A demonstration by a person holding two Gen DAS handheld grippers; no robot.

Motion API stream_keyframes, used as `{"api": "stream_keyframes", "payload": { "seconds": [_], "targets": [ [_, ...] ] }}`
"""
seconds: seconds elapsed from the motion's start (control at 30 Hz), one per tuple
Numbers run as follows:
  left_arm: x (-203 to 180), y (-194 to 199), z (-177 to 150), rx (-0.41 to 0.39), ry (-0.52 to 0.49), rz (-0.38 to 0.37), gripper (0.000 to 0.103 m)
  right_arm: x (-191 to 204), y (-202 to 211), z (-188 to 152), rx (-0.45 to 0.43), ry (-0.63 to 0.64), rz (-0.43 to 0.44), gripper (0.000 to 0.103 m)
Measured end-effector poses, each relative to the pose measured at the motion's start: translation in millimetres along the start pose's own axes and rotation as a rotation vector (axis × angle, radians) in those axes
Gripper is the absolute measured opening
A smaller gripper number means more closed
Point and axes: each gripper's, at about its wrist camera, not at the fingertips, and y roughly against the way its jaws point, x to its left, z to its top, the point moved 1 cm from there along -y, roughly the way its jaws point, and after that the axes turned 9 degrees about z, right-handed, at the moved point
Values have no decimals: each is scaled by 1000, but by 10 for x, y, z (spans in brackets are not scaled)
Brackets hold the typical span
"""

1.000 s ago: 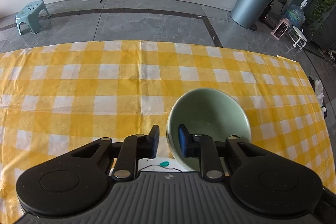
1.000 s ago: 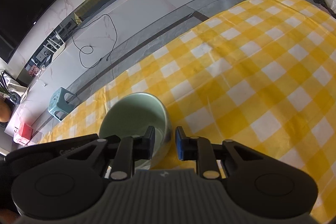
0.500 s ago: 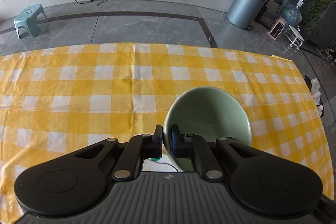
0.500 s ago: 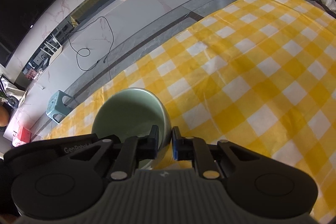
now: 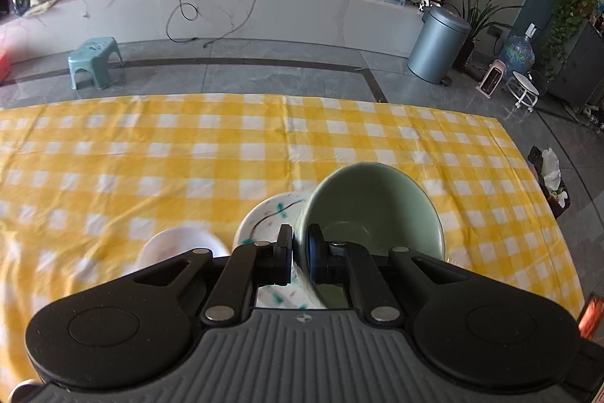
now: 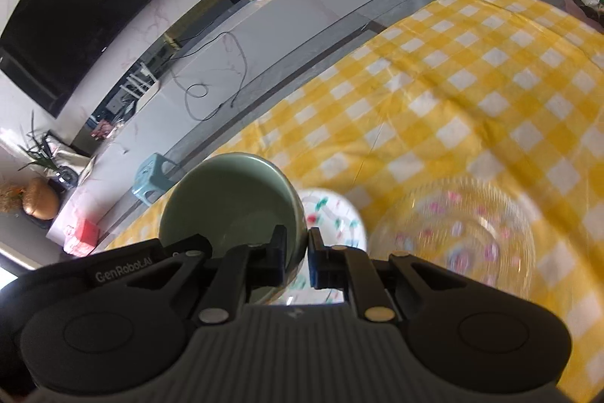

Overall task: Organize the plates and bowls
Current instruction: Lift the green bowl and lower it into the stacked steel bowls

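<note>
A pale green bowl [image 5: 373, 210] hangs tilted above the yellow checked tablecloth [image 5: 151, 157]. My left gripper [image 5: 300, 244] is shut on the left side of its rim, one finger inside and one outside. In the right wrist view what looks like the same green bowl [image 6: 230, 203] is lifted too, and my right gripper [image 6: 296, 248] is shut on the right side of its rim. Below it a white plate with a green and pink pattern [image 5: 268, 218] [image 6: 332, 214] lies on the cloth.
A small white bowl [image 5: 177, 244] sits left of the patterned plate. A clear glass plate with pink flowers [image 6: 460, 237], blurred, lies to its right. The cloth [image 6: 472, 82] stretches bare toward the far edge, with grey floor, a stool and a bin beyond.
Both grippers closed on the bowl's rim, then rose and pulled back with it. The bowl has left the cloth, and the patterned plate, white bowl and glass plate have come into view.
</note>
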Motion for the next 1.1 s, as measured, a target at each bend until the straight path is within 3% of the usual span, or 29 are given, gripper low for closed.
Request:
{"api": "stream_keyframes", "payload": {
  "seconds": [0.27, 0.57, 0.87, 1.1],
  "targets": [
    [466, 530, -436, 5, 99, 37, 8, 328, 439, -688, 57, 22, 68, 9],
    [1056, 1045, -824, -41, 221, 55, 9, 778, 709, -1204, 89, 137, 138, 9],
    [1687, 1232, -1236, -40, 389, 73, 9, 1178, 673, -1625, 158, 240, 196, 8],
    [1892, 1097, -1407, 3, 434, 55, 10, 1262, 495, -1789, 201, 287, 168, 7]
  ]
}}
